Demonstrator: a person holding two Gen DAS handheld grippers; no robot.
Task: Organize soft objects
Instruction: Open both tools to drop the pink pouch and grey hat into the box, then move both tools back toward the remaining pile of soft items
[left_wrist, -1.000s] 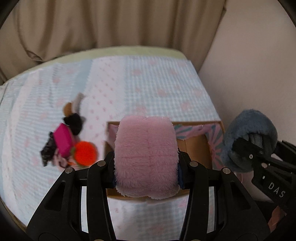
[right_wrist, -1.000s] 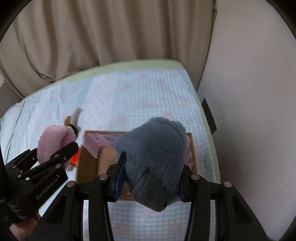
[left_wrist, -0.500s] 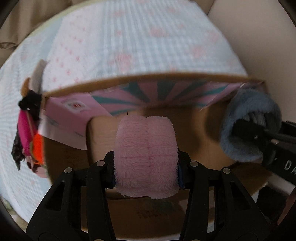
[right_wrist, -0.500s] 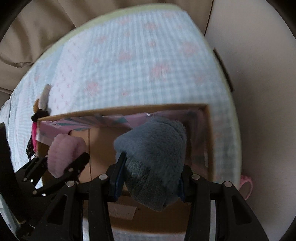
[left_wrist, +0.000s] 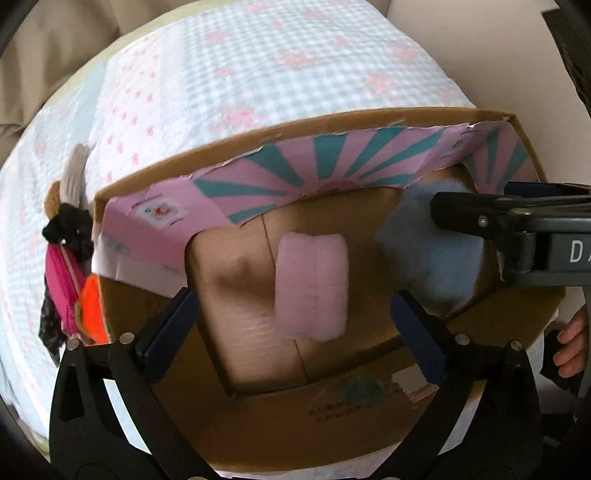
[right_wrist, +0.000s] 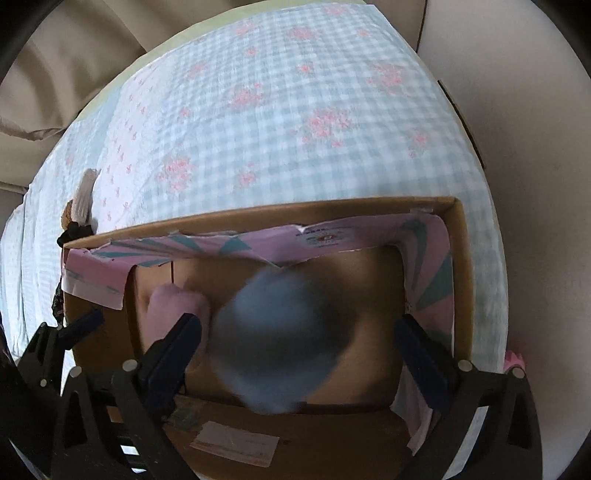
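Observation:
An open cardboard box (left_wrist: 369, 122) with a pink and teal lining stands on the bed; it also shows in the right wrist view (right_wrist: 463, 266). A pink fluffy item (left_wrist: 312, 286) is loose inside it, below my open left gripper (left_wrist: 295, 325). A blue-grey fluffy item (right_wrist: 280, 339), blurred, is loose inside the box between the spread fingers of my open right gripper (right_wrist: 299, 350). In the left wrist view the blue-grey item (left_wrist: 432, 254) sits at the box's right side, partly behind the right gripper.
A heap of small soft things (left_wrist: 70, 273), pink, orange and black, lies on the checked bedspread (left_wrist: 258, 66) left of the box. A wall (right_wrist: 535, 147) runs along the right. Curtains (right_wrist: 55, 55) hang behind the bed.
Both grippers moved down over the box, then opened. The pink item and the blue-grey item left the fingers and are now loose inside the box.

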